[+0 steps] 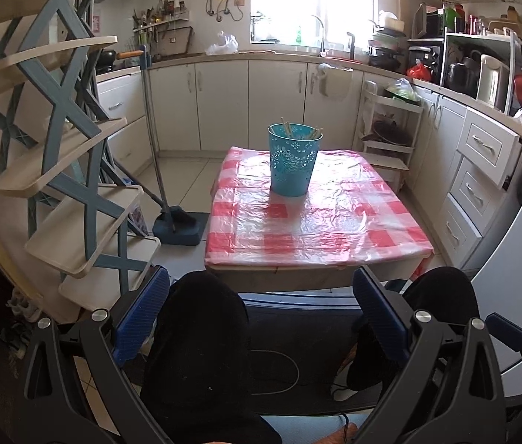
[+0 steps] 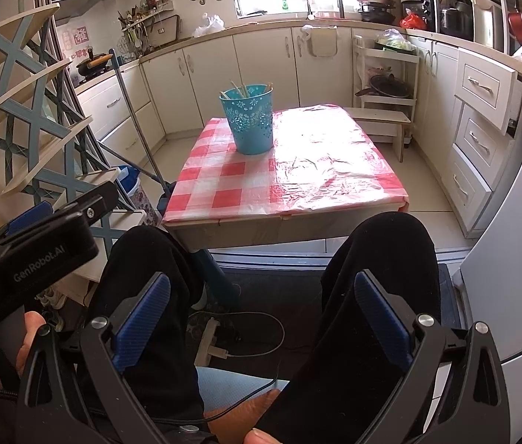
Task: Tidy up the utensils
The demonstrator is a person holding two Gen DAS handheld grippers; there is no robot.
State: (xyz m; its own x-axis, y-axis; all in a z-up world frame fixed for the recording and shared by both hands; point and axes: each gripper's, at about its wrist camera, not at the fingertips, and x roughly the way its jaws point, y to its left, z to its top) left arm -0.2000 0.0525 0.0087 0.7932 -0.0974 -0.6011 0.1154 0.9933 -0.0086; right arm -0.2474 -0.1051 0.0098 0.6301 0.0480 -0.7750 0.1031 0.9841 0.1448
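A turquoise perforated bucket (image 1: 293,161) stands on the far middle of the table with the red-and-white checked cloth (image 1: 335,222). Wooden chopsticks (image 1: 286,128) stick out of its top. In the right wrist view the bucket (image 2: 250,120) is at the table's (image 2: 316,177) far left, with chopsticks (image 2: 240,89) in it. My left gripper (image 1: 261,296) is open and empty, held low over the person's knees, well short of the table. My right gripper (image 2: 261,298) is open and empty, also low over the knees. The left gripper's body (image 2: 31,236) shows at the left of the right wrist view.
A blue-and-cream tiered shelf rack (image 1: 64,155) stands at the left. A broom and dustpan (image 1: 176,222) lean beside the table. Kitchen cabinets (image 1: 224,103) line the back, drawers (image 1: 479,170) the right. A white cart (image 1: 390,129) and a step stool (image 2: 383,122) stand behind the table. A cable (image 2: 261,333) lies on the floor.
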